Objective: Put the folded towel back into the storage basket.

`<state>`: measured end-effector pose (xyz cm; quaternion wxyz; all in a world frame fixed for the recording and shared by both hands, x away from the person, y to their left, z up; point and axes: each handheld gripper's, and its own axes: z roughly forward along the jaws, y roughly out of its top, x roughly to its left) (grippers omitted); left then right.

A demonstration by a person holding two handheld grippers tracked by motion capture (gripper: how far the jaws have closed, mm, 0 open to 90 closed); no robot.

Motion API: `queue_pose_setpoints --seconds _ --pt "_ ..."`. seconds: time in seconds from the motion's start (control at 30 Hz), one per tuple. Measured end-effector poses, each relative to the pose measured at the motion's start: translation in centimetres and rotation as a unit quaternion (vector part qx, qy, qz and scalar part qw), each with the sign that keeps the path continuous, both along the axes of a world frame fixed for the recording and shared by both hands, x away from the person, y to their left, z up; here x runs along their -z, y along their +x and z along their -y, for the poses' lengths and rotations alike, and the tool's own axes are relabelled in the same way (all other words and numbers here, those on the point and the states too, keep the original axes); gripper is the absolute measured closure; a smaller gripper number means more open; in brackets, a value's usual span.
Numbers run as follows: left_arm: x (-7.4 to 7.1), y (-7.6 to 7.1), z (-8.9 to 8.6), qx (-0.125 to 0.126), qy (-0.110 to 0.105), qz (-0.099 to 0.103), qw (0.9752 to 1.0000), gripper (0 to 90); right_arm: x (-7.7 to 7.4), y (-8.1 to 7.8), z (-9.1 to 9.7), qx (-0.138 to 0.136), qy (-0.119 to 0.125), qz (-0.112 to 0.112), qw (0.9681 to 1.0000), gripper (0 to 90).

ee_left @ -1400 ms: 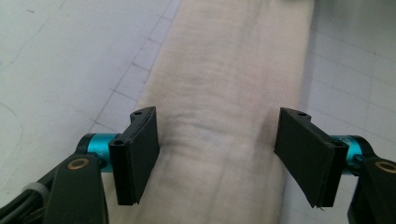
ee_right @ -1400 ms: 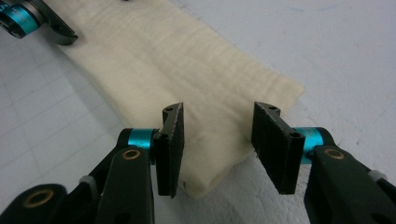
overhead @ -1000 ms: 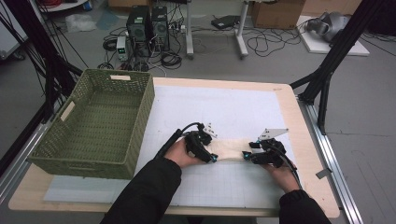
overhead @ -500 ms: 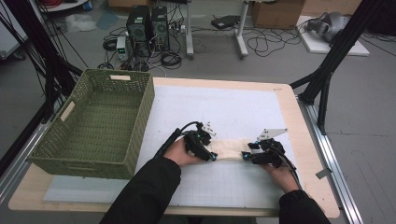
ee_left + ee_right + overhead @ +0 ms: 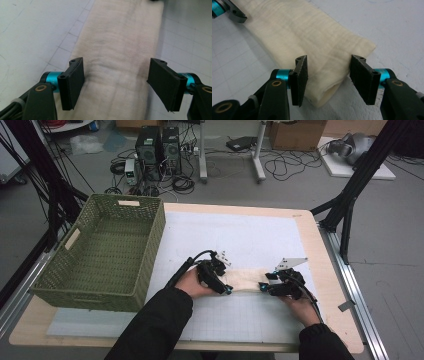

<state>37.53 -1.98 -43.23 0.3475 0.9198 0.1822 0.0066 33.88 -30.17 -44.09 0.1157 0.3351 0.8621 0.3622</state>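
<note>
Left tongs (image 5: 116, 85) just widened; both tongs gape astride the folded cloth's (image 5: 246, 281) ends.

A green woven basket (image 5: 102, 252) stands on the left end of the wooden table (image 5: 327, 285), beside a white gridded mat (image 5: 240, 237). On the floor beyond the table are two black computer towers (image 5: 159, 145), tangled cables (image 5: 280, 167) and a cardboard box (image 5: 295, 134).
</note>
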Motion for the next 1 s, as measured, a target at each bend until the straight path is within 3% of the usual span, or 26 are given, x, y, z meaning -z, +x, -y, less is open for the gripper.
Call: queue_pose_setpoints --seconds 0.27,0.5,0.7,1.0 --pt "0.00 -0.34 0.27 0.000 0.010 0.011 0.9999 29.0 -0.01 -0.02 -0.01 0.001 0.000 -0.001 1.0000 47.9" --pt "-0.03 -0.79 0.65 -0.007 0.032 0.043 0.9985 35.5 -0.04 -0.07 -0.10 0.001 -0.004 0.003 1.0000 47.6" --pt "-0.13 -0.87 0.78 -0.016 0.038 0.047 0.9980 38.7 -0.10 -0.15 -0.19 0.001 -0.010 0.008 0.9999 47.2" --pt "-0.42 -0.43 0.82 -0.037 0.045 0.043 0.9974 53.1 -0.08 -0.11 -0.37 0.004 -0.010 0.011 0.9999 45.7"
